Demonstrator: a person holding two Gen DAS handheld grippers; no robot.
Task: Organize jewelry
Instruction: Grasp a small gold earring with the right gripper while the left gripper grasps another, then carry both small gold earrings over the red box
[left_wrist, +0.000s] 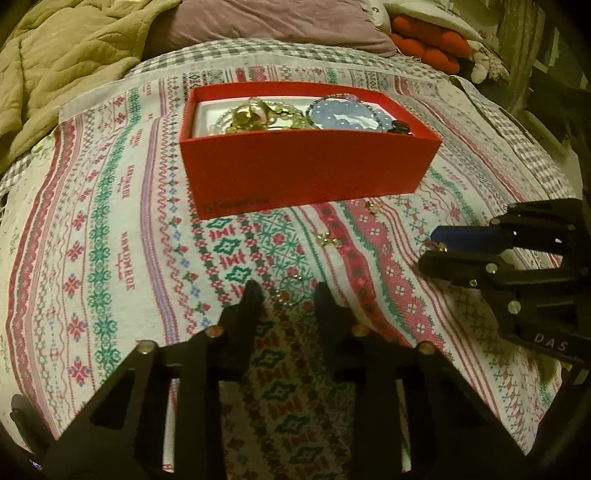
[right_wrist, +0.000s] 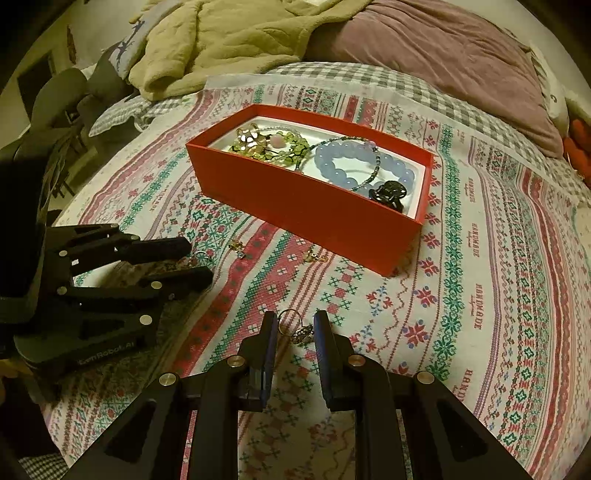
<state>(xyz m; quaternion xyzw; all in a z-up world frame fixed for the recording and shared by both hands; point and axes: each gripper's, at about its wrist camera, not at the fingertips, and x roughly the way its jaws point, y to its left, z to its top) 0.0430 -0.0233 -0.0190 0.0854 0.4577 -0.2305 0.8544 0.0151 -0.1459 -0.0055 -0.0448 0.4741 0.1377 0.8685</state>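
From the left wrist, a patterned cloth covers the bed, a red box of beads ahead of the left gripper, whose fingers stand apart around a thin ring, barely legible.

From the right wrist, the right gripper gapes around a hoop earring; the box's near wall hides some beads.

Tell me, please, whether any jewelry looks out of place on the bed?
Yes. Four small pieces lie loose on the patterned cloth outside the red box: two gold earrings, a ring between the left gripper's fingers, and a ringed ornament between the right gripper's.
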